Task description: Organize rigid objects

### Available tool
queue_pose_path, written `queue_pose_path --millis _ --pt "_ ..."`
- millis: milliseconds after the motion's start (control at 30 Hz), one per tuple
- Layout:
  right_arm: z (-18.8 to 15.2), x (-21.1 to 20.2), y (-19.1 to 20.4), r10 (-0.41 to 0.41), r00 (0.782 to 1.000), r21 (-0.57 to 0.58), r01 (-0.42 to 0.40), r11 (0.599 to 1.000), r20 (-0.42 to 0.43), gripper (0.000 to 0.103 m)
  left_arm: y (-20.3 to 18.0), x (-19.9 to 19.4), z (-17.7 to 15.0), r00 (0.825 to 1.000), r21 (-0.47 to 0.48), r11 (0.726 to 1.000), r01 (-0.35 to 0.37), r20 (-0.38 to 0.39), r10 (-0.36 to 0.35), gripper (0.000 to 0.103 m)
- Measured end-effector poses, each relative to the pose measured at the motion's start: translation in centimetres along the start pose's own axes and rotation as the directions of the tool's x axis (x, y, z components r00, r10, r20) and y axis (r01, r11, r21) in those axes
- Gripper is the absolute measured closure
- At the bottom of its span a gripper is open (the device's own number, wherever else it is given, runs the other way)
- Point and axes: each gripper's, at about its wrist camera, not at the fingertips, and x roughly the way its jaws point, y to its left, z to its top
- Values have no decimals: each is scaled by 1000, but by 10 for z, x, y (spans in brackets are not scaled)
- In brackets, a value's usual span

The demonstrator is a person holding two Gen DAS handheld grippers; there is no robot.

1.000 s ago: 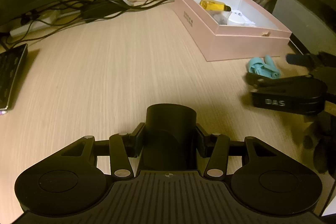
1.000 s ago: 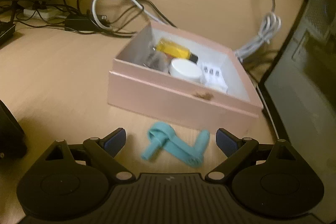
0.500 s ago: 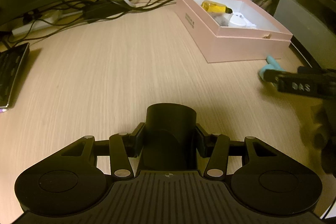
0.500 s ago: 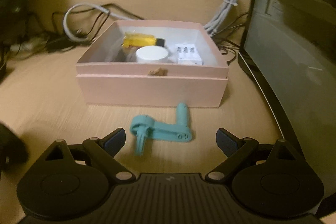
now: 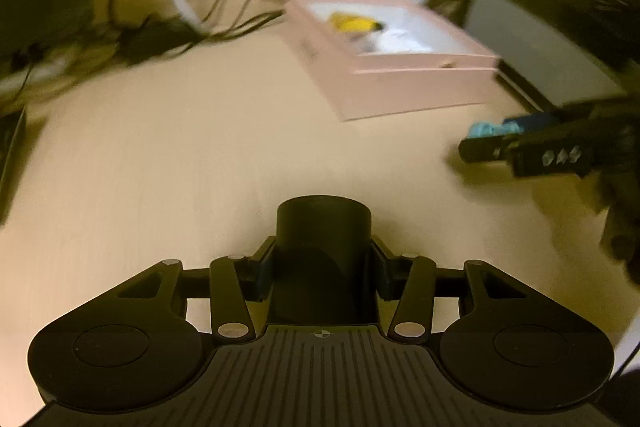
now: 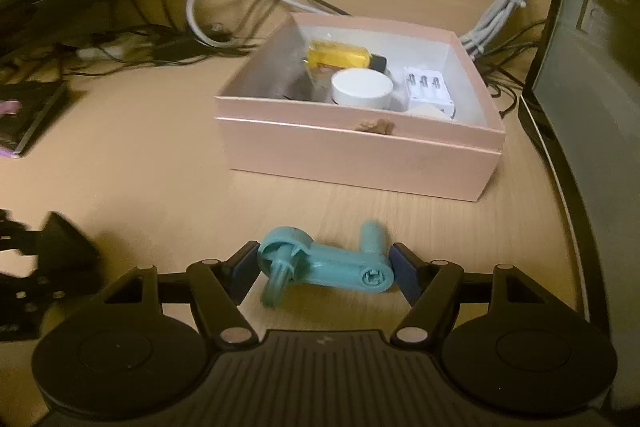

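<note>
My right tongs [image 6: 324,265] are closing on the crank [image 6: 326,261], a teal plastic part lying on the counter [image 6: 160,163] just in front of the box [image 6: 360,163]. Both blue pads [image 6: 244,267] flank the crank's ends and appear to touch it; the grip looks made. My left tongs [image 5: 323,267] stand partly apart, clamped on a cup [image 5: 323,227], a dark cylinder held upright between the pads. The box is pink and open, sitting toward the counter's far right edge. Inside I see a yellow bottle [image 6: 340,55], a white jar [image 6: 362,89] and a white pack [image 6: 428,89]. Cables [image 6: 224,7] lie along the far edge behind it.
</note>
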Motion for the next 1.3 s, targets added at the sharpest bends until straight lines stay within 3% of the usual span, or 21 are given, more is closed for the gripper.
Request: queue_pose_path --millis 167,367,467,600,700,833,967,1167,1300 --pt "14 -53 -8 30 997 -3 -30 1000 67 33 -11 -13 41 992 23 994 109 58 -110 51" --pt "80 -95 -30 12 975 32 -20 999 221 33 -33 -10 130 966 78 983 168 188 -180 51" --pt "116 -100 -39 -31 956 49 18 999 292 33 -43 9 166 960 84 985 149 226 -164 51" --pt "159 -83 -50 -89 941 100 59 993 326 33 -43 46 193 965 -15 988 153 217 -146 51" --pt "179 -52 -57 -141 944 151 99 984 298 33 -47 78 195 974 -30 992 120 196 -111 51" --pt "193 -3 -64 -163 963 177 126 976 214 33 -42 117 189 992 -46 992 117 59 -114 51" --pt "193 38 -72 -170 977 199 143 970 131 32 -39 129 176 997 -40 996 73 11 -73 50" --pt "178 55 -85 -99 992 289 74 954 72 22 -33 129 178 998 -60 997 58 -17 -59 49" --pt "169 43 -91 -76 994 365 41 930 83 22 -19 113 184 998 -108 993 55 42 -51 50"
